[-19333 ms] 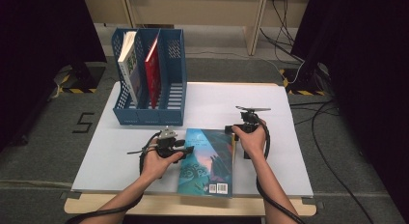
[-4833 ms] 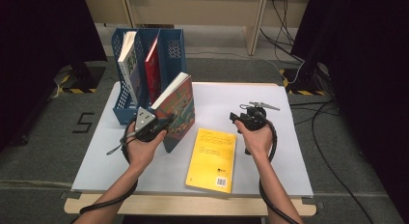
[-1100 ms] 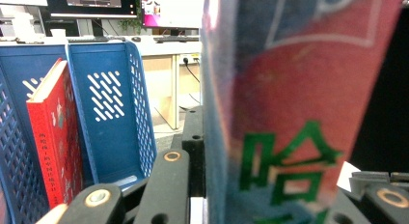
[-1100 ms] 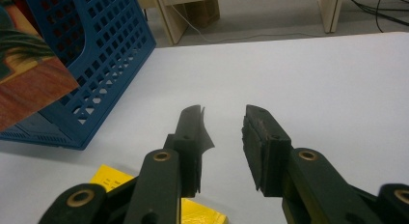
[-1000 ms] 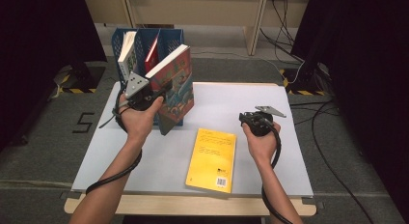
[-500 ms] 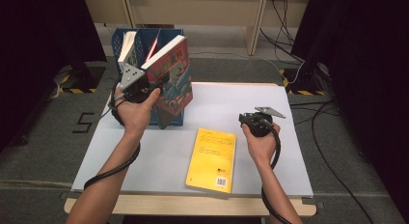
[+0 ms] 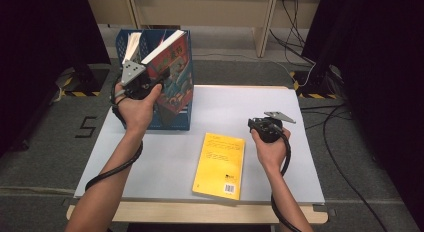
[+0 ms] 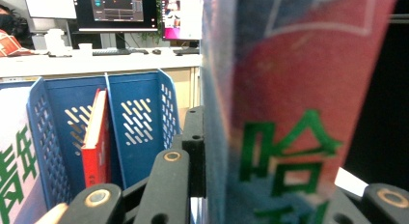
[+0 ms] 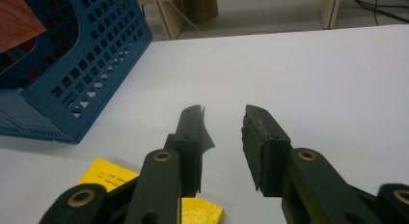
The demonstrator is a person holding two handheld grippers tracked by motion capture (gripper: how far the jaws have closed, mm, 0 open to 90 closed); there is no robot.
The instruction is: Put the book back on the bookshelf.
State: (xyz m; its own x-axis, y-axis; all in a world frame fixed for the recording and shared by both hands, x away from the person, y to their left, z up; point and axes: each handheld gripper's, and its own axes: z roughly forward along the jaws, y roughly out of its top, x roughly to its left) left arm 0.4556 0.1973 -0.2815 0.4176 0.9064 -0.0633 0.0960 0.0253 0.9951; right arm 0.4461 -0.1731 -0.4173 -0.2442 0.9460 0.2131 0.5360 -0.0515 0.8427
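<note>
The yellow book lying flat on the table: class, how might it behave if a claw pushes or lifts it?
The yellow book looks thin and soft-covered, so it probably flexes when lifted by one edge. Lying flat on the smooth white table, it would likely slide rather than tip.

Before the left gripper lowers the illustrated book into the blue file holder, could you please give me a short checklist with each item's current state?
1. Left gripper clamped on the illustrated book: ok, jaws on both sides of it in the left gripper view.
2. Book lifted off the table: ok.
3. Free slot in the blue file holder: ok, the right compartment beside the red book looks empty.
4. Book lined up over that slot: cannot tell; it is tilted.
5. Right gripper out of the way: ok, open, beside the yellow book.
</note>
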